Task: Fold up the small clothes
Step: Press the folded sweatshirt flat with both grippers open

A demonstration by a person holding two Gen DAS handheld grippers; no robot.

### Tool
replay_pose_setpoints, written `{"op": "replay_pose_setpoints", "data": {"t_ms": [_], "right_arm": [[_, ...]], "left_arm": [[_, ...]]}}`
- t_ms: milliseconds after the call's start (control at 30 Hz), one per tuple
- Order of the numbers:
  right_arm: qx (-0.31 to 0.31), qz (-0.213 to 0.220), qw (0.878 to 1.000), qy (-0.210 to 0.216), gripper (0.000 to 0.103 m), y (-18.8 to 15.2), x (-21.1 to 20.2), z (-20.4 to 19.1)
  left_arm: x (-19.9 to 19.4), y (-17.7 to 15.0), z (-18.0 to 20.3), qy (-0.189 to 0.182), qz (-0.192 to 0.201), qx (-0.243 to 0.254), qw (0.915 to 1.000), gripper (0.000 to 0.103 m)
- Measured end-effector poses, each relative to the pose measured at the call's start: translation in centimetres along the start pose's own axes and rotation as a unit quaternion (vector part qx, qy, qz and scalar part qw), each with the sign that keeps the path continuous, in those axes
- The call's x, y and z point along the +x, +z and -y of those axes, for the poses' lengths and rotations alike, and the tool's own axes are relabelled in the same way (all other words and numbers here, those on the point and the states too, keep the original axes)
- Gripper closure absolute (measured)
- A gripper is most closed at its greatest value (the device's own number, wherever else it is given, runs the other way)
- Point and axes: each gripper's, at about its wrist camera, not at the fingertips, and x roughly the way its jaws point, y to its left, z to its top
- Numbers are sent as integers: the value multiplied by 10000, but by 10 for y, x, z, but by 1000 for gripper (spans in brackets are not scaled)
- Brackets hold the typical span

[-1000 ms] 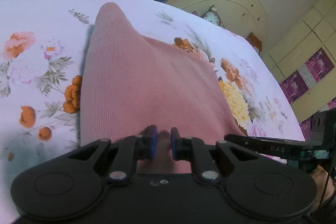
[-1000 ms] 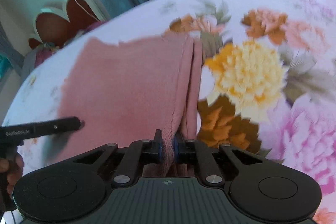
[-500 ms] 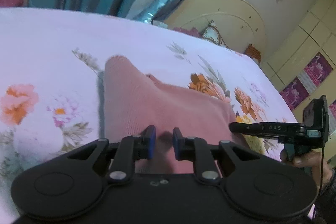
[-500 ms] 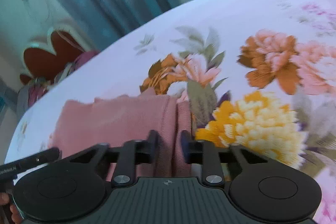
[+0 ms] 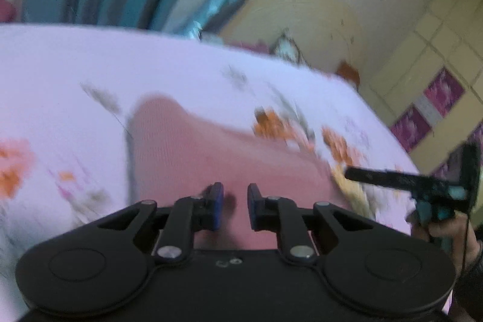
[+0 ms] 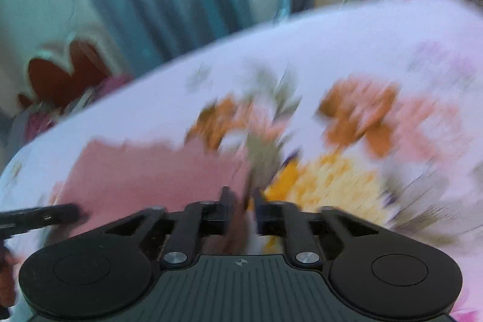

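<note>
Left wrist view: left gripper (image 5: 235,205) hovers tilted down over the near edge of the dusty-pink ribbed knit garment (image 5: 211,153) lying folded on the floral bedsheet (image 5: 60,80), jaws slightly apart, gripping nothing. Right wrist view: right gripper (image 6: 244,212), jaws opening, lets go at the garment's right edge. This fold looks laid; next comes regrasping.
</note>
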Motion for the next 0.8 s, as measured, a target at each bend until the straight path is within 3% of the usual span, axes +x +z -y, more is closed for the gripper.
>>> {"op": "replay_pose_setpoints", "data": {"t_ms": [67, 133, 167, 233, 300, 367, 500, 567, 700, 800], "right_arm": [[-19, 50, 9996, 276, 71, 7, -3, -5], [-359, -36, 9986, 379, 71, 10, 7, -20], [-637, -190, 9975, 254, 72, 8, 18, -29], [-1052, -920, 9893, -414, 71, -1, 53, -37], [-812, -878, 9921, -384, 72, 4, 51, -34], [-981, -453, 9935, -368, 72, 11, 38, -42], [-1036, -520, 9926, 357, 72, 28, 60, -70], [-1005, -948, 9904, 90, 72, 29, 93, -76], [-1051, -851, 9908, -27, 72, 37, 110, -82], [-1154, -612, 9914, 118, 72, 38, 91, -88]], "left_arm": [[2, 10, -12, 40, 136, -147, 9998, 87], [20, 13, -19, 141, -31, -179, 9997, 87], [36, 11, -23, 249, -324, -209, 9989, 88], [44, 17, -29, 43, -468, -591, 9971, 88], [35, 28, -23, -57, -290, -323, 9990, 87], [38, 35, -22, 153, -247, -64, 9996, 87], [77, 40, -38, 226, -489, -333, 9980, 85], [91, 43, -39, 191, -505, -434, 9976, 86], [93, 49, -31, 268, -398, -276, 9985, 88], [68, 46, -22, 77, -100, -57, 9999, 87]]}}
